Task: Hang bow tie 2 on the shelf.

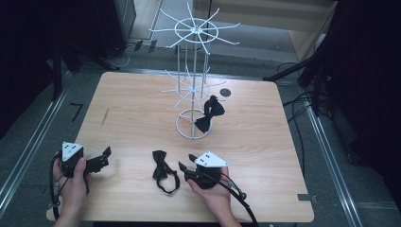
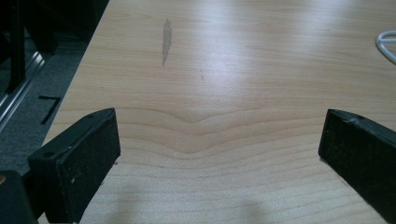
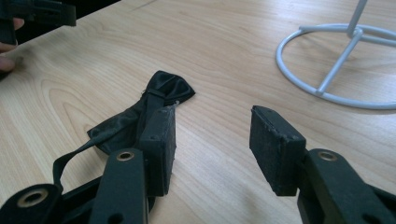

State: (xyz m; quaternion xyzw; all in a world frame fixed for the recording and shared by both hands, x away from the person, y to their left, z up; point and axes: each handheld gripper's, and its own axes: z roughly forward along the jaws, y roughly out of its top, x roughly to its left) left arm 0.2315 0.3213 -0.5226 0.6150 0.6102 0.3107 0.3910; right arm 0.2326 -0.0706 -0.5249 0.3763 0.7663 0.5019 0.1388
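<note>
Beside the right gripper's (image 3: 212, 142) spread, empty fingers (image 3: 275, 149), the limp black fabric bow tie (image 3: 144, 109) could be missed or only its thin strap (image 3: 70, 161) snagged; the left gripper's (image 2: 219, 154) fingers (image 2: 81, 163) are spread too.

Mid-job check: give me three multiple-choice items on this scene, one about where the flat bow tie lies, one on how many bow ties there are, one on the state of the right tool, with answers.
1. Where does the bow tie on the table lie?
A. Just left of the right tool in the high view
B. Inside the rack's base ring
C. Between the left tool's jaws

2. How many black bow ties are in view?
A. One
B. Two
C. Four

3. What is the state of the right tool?
A. Shut on the bow tie
B. Open, with bare table between its jaws
C. Shut on a rack arm

Answers:
1 A: it lies flat on the table, beside that tool's tips.
2 B: one lies on the table, another bow tie hangs on the white wire rack.
3 B: the right gripper view shows bare wood between the parted jaws.
</note>
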